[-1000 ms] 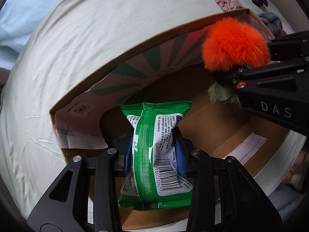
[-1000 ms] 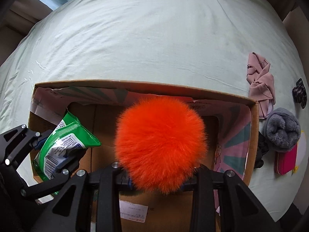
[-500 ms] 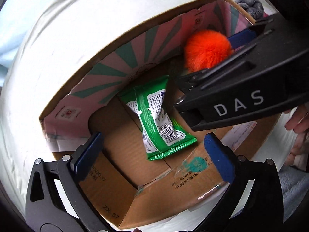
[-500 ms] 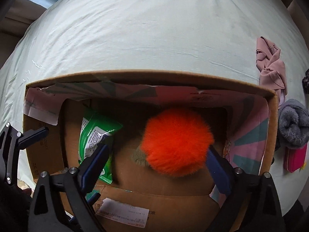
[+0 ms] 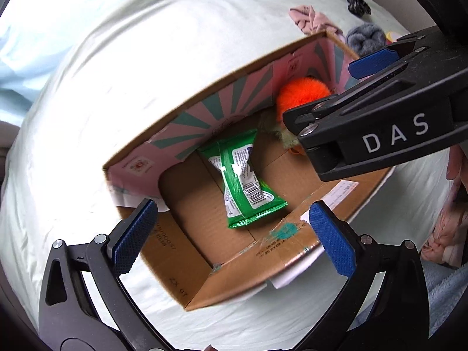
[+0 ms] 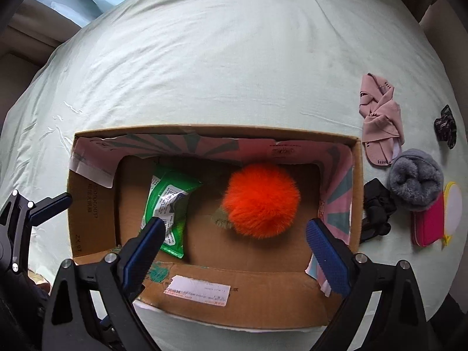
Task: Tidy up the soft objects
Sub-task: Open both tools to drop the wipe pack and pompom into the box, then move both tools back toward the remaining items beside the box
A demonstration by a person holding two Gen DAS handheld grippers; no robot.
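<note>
An open cardboard box [image 6: 204, 286] [image 5: 251, 266] stands on a pale green bedsheet. Inside it lie a green wipes packet [image 6: 168, 204] [image 5: 242, 181] at the left and an orange fluffy pompom [image 6: 260, 200] [image 5: 304, 92] at the right. My left gripper [image 5: 231, 234] is open and empty above the box's near side. My right gripper [image 6: 234, 242] is open and empty above the box's front edge, behind the pompom. The right gripper also shows at the right in the left wrist view [image 5: 380, 122].
To the right of the box on the sheet lie a pink cloth [image 6: 380, 117], a grey fuzzy item [image 6: 415, 178], a black scrunchie [image 6: 377, 210], a black clip [image 6: 446, 125] and a pink pouch [image 6: 430, 222]. A small olive item [image 6: 220, 219] lies beside the pompom.
Both grippers opened: the left dropped the wipes packet and the right dropped the pompom into the box. Both have since drawn back and up from the box.
</note>
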